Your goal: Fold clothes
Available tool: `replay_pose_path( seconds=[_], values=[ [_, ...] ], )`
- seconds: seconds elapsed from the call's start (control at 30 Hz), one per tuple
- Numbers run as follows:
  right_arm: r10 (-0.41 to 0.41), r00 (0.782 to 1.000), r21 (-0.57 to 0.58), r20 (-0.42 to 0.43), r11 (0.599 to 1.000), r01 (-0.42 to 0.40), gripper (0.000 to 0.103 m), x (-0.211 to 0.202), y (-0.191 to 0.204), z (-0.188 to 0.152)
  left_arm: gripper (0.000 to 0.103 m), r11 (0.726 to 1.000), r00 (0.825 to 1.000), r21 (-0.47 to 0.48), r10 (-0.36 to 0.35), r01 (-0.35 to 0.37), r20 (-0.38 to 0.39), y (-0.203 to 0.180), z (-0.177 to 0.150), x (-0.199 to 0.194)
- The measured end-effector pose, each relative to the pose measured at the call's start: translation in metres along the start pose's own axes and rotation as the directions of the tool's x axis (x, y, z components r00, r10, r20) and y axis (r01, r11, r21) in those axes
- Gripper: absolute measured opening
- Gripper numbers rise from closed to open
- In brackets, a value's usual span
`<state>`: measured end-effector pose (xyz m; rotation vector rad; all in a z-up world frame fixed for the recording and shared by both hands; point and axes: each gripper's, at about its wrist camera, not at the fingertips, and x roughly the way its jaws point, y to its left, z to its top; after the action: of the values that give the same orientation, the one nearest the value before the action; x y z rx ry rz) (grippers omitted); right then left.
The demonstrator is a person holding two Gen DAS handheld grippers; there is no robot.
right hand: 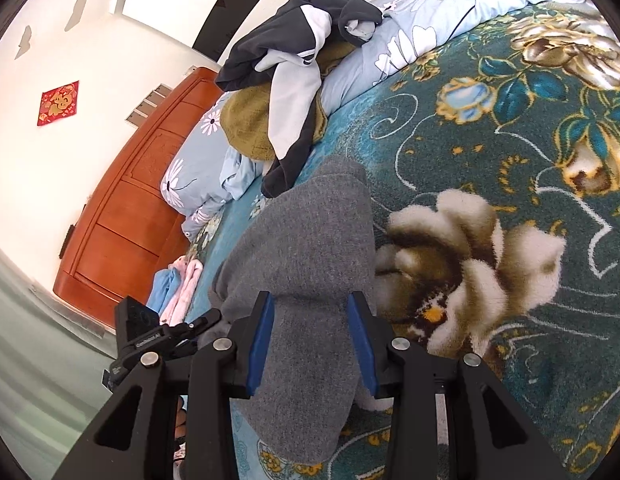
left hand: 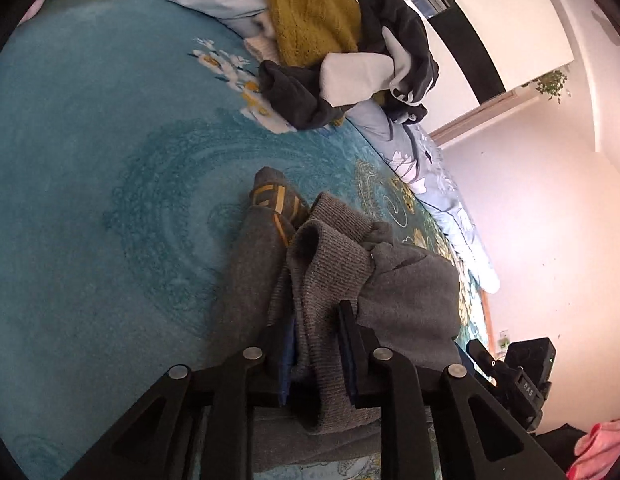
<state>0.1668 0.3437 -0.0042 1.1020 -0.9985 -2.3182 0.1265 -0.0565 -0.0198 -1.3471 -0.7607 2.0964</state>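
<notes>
**Two grippers hold a grey sweater on the bed**

A big teal blanket (left hand: 90,200) covers the bed. It has swirls on it, and in the right wrist view it shows large flowers in cream, gold and blue. Along the far side of the blanket lies a light blue quilt (right hand: 429,12) with white flowers. A brown wooden headboard (right hand: 130,208) stands at the end of the bed, against a pale wall.

A pile of clothes (left hand: 329,52) sits on the far part of the bed, where the blanket meets the quilt. In the pile there is a mustard knitted top (left hand: 310,12), and a dark grey and white top (right hand: 286,52) lies over it.

The grey sweater (left hand: 341,272) lies on the blanket, close to the grippers and well apart from the pile. It is bunched up in thick folds. A sleeve with gold stripes (left hand: 270,200) sticks out toward the pile.

The left gripper (left hand: 315,344) has its jaws close together, with a fold of the ribbed grey knit squeezed between the blue pads. The right gripper (right hand: 311,336) has its jaws a bit wider, and a thick wad of the same sweater fills the space between its blue pads (right hand: 260,344). The cloth hangs down past both grippers
</notes>
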Motion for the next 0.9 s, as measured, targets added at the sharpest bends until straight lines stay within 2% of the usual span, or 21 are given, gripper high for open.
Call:
replay_pose_path(
  seconds=[0.07,0.17,0.33,0.47,0.5,0.53,0.57,0.63,0.7,0.77,0.83,0.9],
  values=[
    [-0.006,1.000,0.003,0.002,1.000,0.006,0.039,-0.001,-0.001,-0.001,0.045,0.999,1.000,0.033,0.022,-0.022,-0.017,-0.009,-0.002,-0.002],
    [0.001,1.000,0.016,0.004,1.000,-0.001,0.039,-0.002,-0.005,-0.001,0.058,0.999,0.999,0.039,0.001,0.000,-0.036,-0.012,-0.006,-0.001],
    [0.004,1.000,0.031,0.001,0.999,-0.004,0.040,-0.002,-0.009,-0.003,0.059,1.000,0.999,0.024,-0.015,0.016,-0.031,-0.011,-0.006,0.002],
    [0.003,1.000,0.043,-0.001,0.999,-0.002,0.040,-0.001,-0.011,-0.003,0.055,0.999,1.000,0.040,-0.013,0.013,-0.015,-0.016,-0.007,0.003],
    [0.004,1.000,0.048,-0.001,0.999,-0.004,0.040,-0.001,-0.012,-0.004,0.049,0.999,1.000,0.048,-0.007,0.007,-0.009,-0.018,-0.007,0.003],
    [0.005,1.000,0.049,-0.001,0.999,-0.005,0.040,-0.001,-0.013,-0.004,0.031,0.999,1.000,0.049,-0.014,0.014,-0.002,-0.018,-0.008,0.002],
    [0.006,1.000,0.051,-0.001,0.999,-0.006,0.040,-0.001,-0.013,-0.004,0.028,0.999,1.000,0.041,-0.023,0.023,-0.003,-0.018,-0.007,0.003],
    [0.008,1.000,0.051,-0.003,0.999,-0.007,0.040,-0.001,-0.013,-0.004,0.028,0.999,1.000,0.046,0.011,-0.012,0.012,-0.019,-0.007,0.001],
    [0.009,1.000,0.052,-0.004,0.999,-0.008,0.040,-0.001,-0.014,-0.004,0.035,0.993,0.995,0.086,0.078,-0.082,0.055,-0.026,-0.008,-0.005],
    [0.005,1.000,0.052,-0.006,0.999,-0.005,0.040,-0.001,-0.014,-0.005,0.054,0.984,0.988,0.108,0.131,-0.139,0.082,-0.030,-0.008,-0.009],
    [0.005,1.000,0.055,-0.007,0.998,-0.005,0.040,0.001,-0.014,-0.005,0.061,0.984,0.989,0.117,0.126,-0.134,0.073,-0.029,-0.007,-0.007],
    [0.004,1.000,0.058,-0.010,0.998,-0.003,0.040,0.002,-0.015,-0.005,0.061,0.987,0.991,0.090,0.129,-0.132,0.034,-0.022,-0.005,0.001]
  ],
)
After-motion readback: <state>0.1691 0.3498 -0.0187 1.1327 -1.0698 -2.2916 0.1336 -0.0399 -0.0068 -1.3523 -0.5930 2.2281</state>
